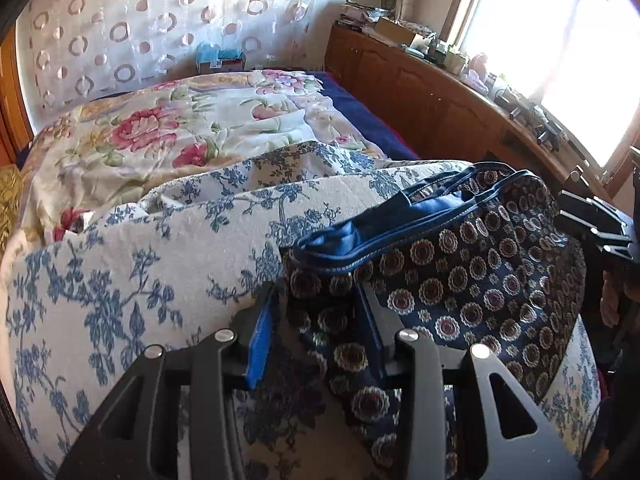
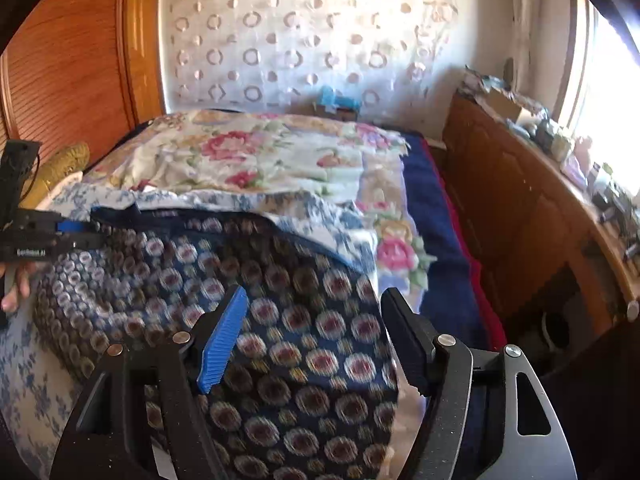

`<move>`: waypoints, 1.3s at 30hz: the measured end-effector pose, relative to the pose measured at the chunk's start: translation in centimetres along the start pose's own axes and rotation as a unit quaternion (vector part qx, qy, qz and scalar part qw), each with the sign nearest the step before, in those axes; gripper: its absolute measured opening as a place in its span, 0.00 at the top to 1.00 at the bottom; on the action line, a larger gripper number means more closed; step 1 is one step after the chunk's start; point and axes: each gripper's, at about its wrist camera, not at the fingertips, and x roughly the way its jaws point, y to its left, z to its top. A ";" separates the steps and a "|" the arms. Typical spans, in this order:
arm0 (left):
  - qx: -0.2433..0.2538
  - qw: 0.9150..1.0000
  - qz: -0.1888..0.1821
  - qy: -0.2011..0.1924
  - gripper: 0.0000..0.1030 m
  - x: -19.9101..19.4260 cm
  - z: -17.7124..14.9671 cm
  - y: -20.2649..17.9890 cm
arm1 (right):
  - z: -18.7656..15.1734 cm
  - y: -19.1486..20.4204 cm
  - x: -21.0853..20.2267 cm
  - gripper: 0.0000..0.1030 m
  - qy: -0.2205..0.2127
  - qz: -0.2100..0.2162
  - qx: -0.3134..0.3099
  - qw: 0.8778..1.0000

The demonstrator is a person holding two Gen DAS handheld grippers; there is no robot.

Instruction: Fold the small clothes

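Lying rumpled on quilted floral bedspread (image 1: 132, 264): medallion-print garment (image 1: 480, 276), satin-trimmed.

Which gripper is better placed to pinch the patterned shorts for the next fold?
Left, probably. Left gripper already has a corner of the patterned shorts between its jaws, near the waistband. Right gripper stands open above mid-fabric.

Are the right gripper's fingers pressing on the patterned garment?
Apart. The right wrist view shows the right gripper with its fingers spread wide over the patterned garment, neither pad closed on the cloth.
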 end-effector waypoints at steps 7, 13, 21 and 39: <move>-0.001 1.000 -0.029 -0.009 0.75 0.4 0.5 0.1 | -1.8 -1.7 2.1 0.30 0.033 0.020 0.038 0.999; 0.015 0.998 -0.053 -0.021 0.99 -0.9 0.1 -0.6 | -1.9 -2.6 2.6 0.30 0.032 0.034 0.053 0.998; 0.001 0.996 -0.052 -0.075 0.99 -5.7 -0.2 0.5 | -1.3 -2.6 3.0 0.28 0.029 0.038 0.051 0.998; -0.015 0.999 -0.004 -0.046 0.98 -4.0 -1.1 3.9 | 1.3 -1.3 7.8 0.28 0.058 0.093 0.056 0.992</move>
